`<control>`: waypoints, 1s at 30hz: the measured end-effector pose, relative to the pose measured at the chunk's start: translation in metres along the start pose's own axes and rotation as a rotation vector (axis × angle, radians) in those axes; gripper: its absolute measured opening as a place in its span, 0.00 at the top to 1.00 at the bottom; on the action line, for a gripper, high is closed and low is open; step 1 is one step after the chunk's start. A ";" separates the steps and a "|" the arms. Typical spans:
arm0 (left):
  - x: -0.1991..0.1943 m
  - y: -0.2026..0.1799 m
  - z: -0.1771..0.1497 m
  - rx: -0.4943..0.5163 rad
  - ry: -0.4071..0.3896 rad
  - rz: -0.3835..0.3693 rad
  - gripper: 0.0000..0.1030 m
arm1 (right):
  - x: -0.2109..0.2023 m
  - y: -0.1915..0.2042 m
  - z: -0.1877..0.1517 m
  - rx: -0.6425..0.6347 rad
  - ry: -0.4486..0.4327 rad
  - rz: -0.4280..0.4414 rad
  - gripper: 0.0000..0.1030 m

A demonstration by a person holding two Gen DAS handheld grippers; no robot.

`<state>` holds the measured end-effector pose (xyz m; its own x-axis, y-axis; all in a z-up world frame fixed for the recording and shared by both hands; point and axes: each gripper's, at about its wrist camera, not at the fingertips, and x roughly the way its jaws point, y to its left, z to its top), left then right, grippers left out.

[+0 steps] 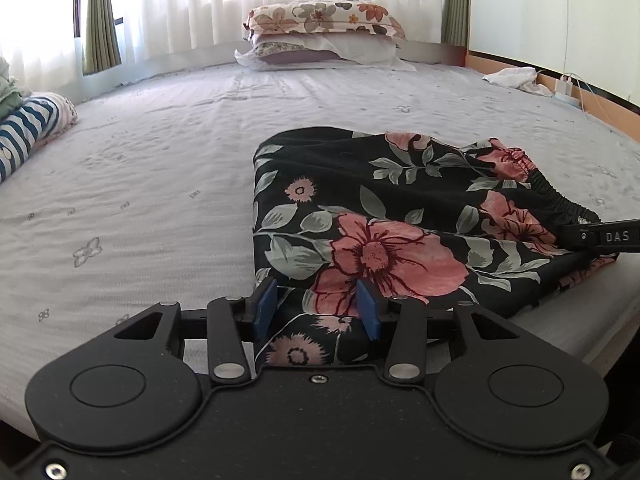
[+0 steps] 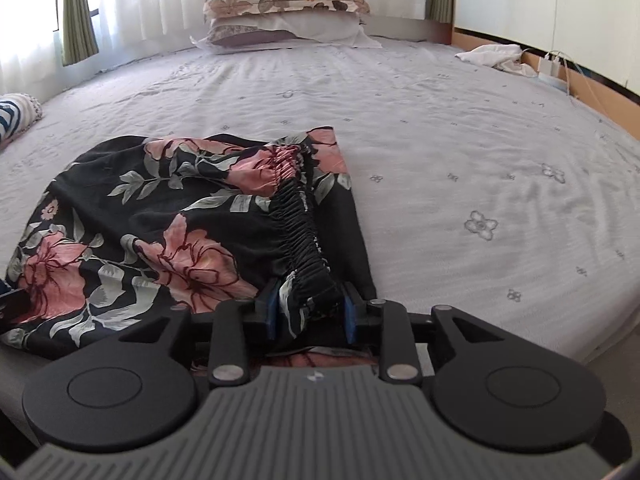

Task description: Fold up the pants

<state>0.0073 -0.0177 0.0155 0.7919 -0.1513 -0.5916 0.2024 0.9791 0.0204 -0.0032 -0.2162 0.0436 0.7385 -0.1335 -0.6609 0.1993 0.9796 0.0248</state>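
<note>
Black pants with pink flowers (image 1: 372, 216) lie folded on the near edge of the bed, also in the right wrist view (image 2: 168, 220). My left gripper (image 1: 318, 310) is open, its blue pads either side of the pants' near left edge, not pressing it. My right gripper (image 2: 310, 314) is open around the gathered black waistband (image 2: 306, 236) at the pants' right end; the band lies between the pads. The right gripper's arm (image 1: 600, 236) shows in the left wrist view at the right edge, over the waistband.
The bed (image 1: 168, 184) has a pale grey sheet. Two stacked pillows (image 1: 320, 32) lie at the far end by the curtains. Striped clothes (image 1: 28, 128) sit at the left edge. A white cloth (image 1: 512, 78) and a charger (image 1: 564, 88) lie at the far right.
</note>
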 end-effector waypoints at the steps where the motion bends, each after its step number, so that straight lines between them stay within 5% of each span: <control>1: 0.001 0.001 0.001 -0.004 0.005 -0.001 0.59 | 0.000 0.001 -0.001 -0.001 0.007 0.000 0.55; 3: 0.004 0.002 0.002 0.000 0.012 0.005 0.59 | -0.002 0.004 -0.003 -0.013 0.003 -0.005 0.54; 7: 0.006 0.003 0.002 0.014 0.016 0.013 0.57 | -0.010 0.005 -0.002 -0.022 -0.009 -0.013 0.29; 17: 0.006 0.001 0.003 0.017 0.018 0.011 0.56 | -0.032 0.001 0.021 -0.025 -0.096 -0.021 0.18; 30: -0.003 0.001 -0.005 0.019 0.041 -0.003 0.55 | -0.021 0.034 0.005 -0.139 -0.066 0.028 0.17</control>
<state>0.0018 -0.0155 0.0131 0.7672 -0.1487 -0.6240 0.2165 0.9757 0.0336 -0.0083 -0.1806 0.0617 0.7841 -0.1107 -0.6107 0.0904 0.9938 -0.0641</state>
